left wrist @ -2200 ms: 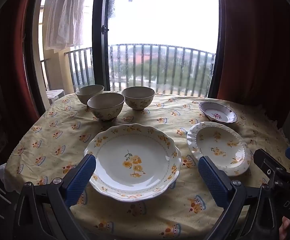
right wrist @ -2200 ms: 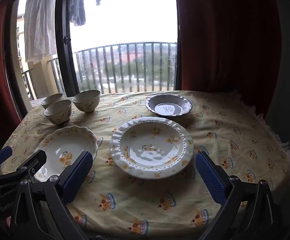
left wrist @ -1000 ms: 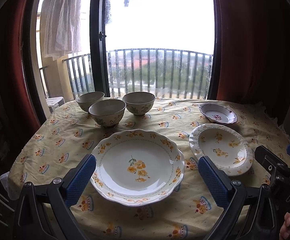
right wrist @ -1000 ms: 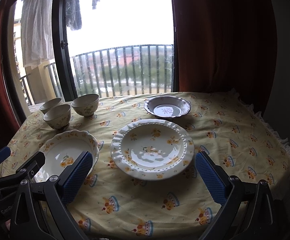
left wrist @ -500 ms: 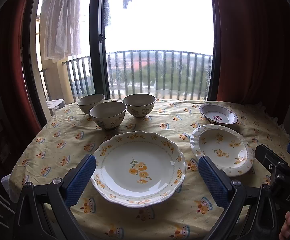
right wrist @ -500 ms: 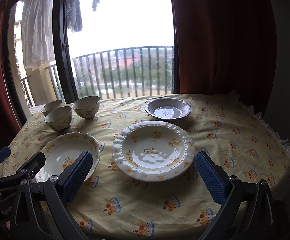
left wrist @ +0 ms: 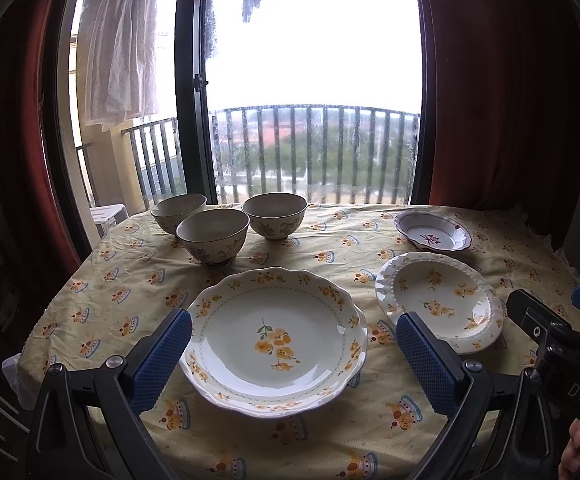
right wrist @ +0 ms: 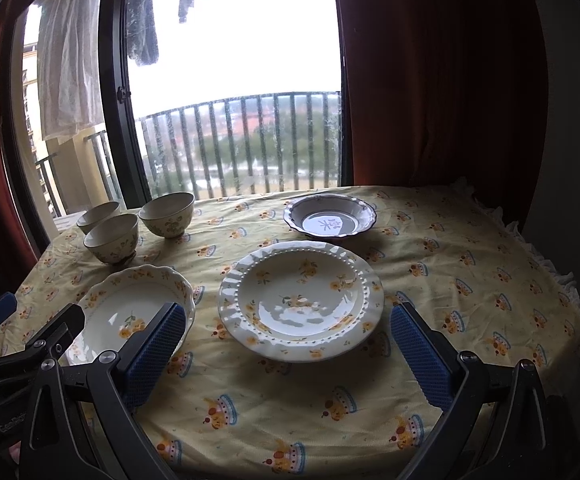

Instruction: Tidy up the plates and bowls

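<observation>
A large scalloped plate with yellow flowers [left wrist: 275,340] [right wrist: 129,312] lies at the near left of the table. A beaded floral plate [left wrist: 440,300] [right wrist: 300,298] lies to its right. A small purple-rimmed dish [left wrist: 432,236] [right wrist: 330,218] sits behind that. Three floral bowls [left wrist: 213,234] [right wrist: 111,238] stand close together at the far left. My left gripper [left wrist: 294,348] is open and empty, held above the near edge in front of the large plate. My right gripper [right wrist: 290,340] is open and empty in front of the beaded plate.
The round table has a yellow printed cloth [left wrist: 129,280] [right wrist: 470,280]. Behind it are a balcony window with railing [left wrist: 310,148] and red curtains [left wrist: 502,100] [right wrist: 430,80]. A white chair [left wrist: 105,214] stands outside at left.
Both grippers have tilted upward and drawn back a little, so the plates sit lower in both views. Nothing on the table has moved.
</observation>
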`<act>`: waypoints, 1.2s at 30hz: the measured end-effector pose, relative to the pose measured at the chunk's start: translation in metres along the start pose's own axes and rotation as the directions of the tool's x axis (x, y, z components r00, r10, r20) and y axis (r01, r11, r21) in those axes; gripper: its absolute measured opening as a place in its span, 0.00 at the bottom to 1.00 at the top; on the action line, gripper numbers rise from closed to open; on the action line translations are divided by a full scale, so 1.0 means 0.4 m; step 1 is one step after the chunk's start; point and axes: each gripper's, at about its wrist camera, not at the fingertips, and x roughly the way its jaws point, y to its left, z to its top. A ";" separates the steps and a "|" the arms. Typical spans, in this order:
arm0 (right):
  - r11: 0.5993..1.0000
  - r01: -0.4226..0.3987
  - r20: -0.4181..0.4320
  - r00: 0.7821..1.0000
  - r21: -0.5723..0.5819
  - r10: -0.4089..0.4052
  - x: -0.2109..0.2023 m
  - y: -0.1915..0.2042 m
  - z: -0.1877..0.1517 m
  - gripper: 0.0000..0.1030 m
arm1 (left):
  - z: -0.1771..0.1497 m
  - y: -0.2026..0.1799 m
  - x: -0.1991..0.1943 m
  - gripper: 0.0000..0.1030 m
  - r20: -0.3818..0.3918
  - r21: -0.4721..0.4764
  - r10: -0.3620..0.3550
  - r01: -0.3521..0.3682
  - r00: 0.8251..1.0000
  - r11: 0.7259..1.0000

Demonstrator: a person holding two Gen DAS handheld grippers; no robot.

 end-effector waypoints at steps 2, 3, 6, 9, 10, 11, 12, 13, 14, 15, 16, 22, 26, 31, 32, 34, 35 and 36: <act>1.000 -0.002 0.000 1.000 -0.001 0.002 0.000 -0.001 0.000 1.00 | 0.000 0.000 0.000 1.00 -0.001 -0.001 0.001 -0.001 1.000 1.000; 1.000 -0.002 0.001 1.000 -0.002 0.002 0.000 0.000 0.000 1.00 | -0.001 0.000 -0.001 1.00 0.000 -0.002 0.001 -0.001 1.000 1.000; 1.000 -0.004 0.004 1.000 -0.008 0.004 -0.001 0.002 0.000 1.00 | -0.004 0.000 -0.003 1.00 0.000 -0.007 0.003 -0.003 1.000 1.000; 1.000 -0.004 0.005 1.000 -0.012 0.004 -0.001 0.003 0.000 1.00 | -0.005 0.001 -0.003 1.00 0.000 -0.009 0.005 -0.005 1.000 1.000; 1.000 -0.004 0.005 1.000 -0.011 0.004 -0.002 0.003 0.000 1.00 | -0.006 0.001 -0.004 1.00 0.000 -0.009 0.004 -0.004 1.000 1.000; 1.000 -0.003 0.005 1.000 -0.011 0.004 -0.002 0.004 -0.001 1.00 | -0.006 0.001 -0.004 1.00 0.000 -0.009 0.004 -0.004 1.000 1.000; 1.000 -0.003 0.005 1.000 -0.010 0.003 -0.002 0.004 0.000 1.00 | -0.006 0.001 -0.004 1.00 -0.001 -0.009 0.004 -0.004 1.000 1.000; 1.000 -0.002 0.005 1.000 -0.010 0.003 -0.002 0.003 -0.001 1.00 | -0.006 0.001 -0.004 1.00 -0.001 -0.008 0.004 -0.004 1.000 1.000; 1.000 -0.003 0.004 1.000 -0.010 0.003 -0.002 0.003 -0.001 1.00 | -0.007 0.001 -0.004 1.00 -0.001 -0.008 0.004 -0.004 1.000 1.000; 1.000 -0.002 0.004 1.000 -0.010 0.002 -0.002 0.003 -0.002 1.00 | -0.007 0.001 -0.004 1.00 0.000 -0.009 0.004 -0.004 1.000 1.000; 1.000 -0.002 0.004 1.000 -0.011 0.002 -0.004 0.003 -0.003 1.00 | -0.007 0.000 -0.004 1.00 -0.001 -0.008 0.004 -0.004 1.000 1.000; 1.000 0.002 0.008 1.000 -0.015 -0.002 -0.006 -0.001 -0.004 1.00 | -0.008 -0.003 -0.003 1.00 0.000 -0.009 0.004 -0.004 1.000 1.000; 1.000 0.004 0.010 1.000 -0.017 -0.004 -0.007 -0.004 -0.003 1.00 | -0.010 -0.006 -0.003 1.00 -0.001 -0.007 0.004 -0.004 1.000 1.000; 1.000 0.006 0.011 1.000 -0.019 -0.005 -0.007 -0.002 -0.003 1.00 | -0.012 -0.011 0.001 1.00 -0.008 -0.005 0.002 -0.002 1.000 1.000; 1.000 0.008 0.008 1.000 -0.019 -0.008 -0.005 -0.004 -0.001 1.00 | -0.013 -0.012 0.005 1.00 -0.011 -0.003 -0.002 0.002 1.000 1.000; 1.000 0.017 0.002 1.000 -0.023 -0.017 0.001 -0.004 0.001 1.00 | -0.014 -0.010 0.011 1.00 -0.016 -0.001 -0.001 0.001 1.000 1.000; 0.999 0.021 -0.002 1.000 -0.026 -0.021 0.004 -0.001 0.002 1.00 | -0.016 -0.008 0.013 1.00 -0.017 0.000 0.007 -0.007 1.000 1.000; 0.999 0.021 -0.008 1.000 -0.031 -0.021 0.010 0.003 0.004 1.00 | -0.016 -0.005 0.015 1.00 -0.017 0.001 0.014 -0.014 1.000 1.000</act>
